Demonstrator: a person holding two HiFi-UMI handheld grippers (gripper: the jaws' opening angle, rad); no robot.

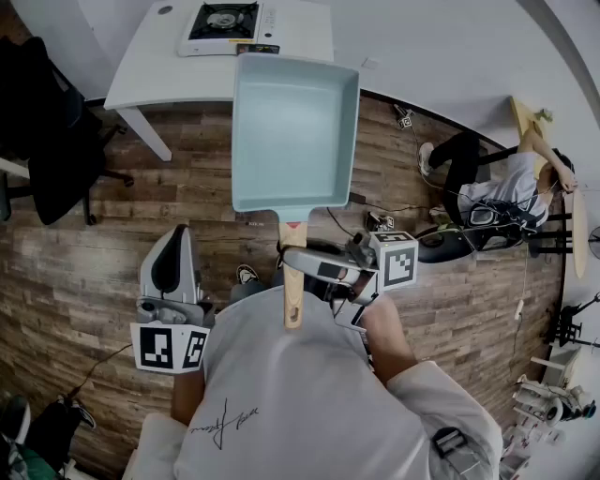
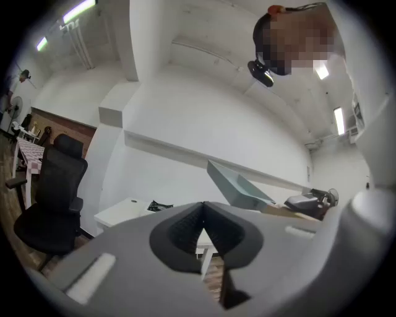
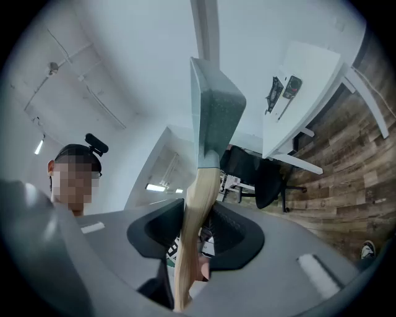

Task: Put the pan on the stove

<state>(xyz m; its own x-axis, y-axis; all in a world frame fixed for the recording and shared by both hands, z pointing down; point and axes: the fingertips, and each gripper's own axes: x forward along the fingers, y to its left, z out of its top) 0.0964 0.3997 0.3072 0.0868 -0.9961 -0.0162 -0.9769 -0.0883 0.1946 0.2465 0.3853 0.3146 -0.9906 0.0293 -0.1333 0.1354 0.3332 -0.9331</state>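
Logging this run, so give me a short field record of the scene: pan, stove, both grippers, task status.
pan: light blue, square, empty, held in the air above the wood floor
handle: wooden, clamped in the right gripper
left gripper: shut, holding nothing
stove: single burner, on the white table, nothing on it
task status: pan not yet on stove

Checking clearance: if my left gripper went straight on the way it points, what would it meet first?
The left gripper would likely meet the white table near its leg; nothing nearer shows, depth unclear.
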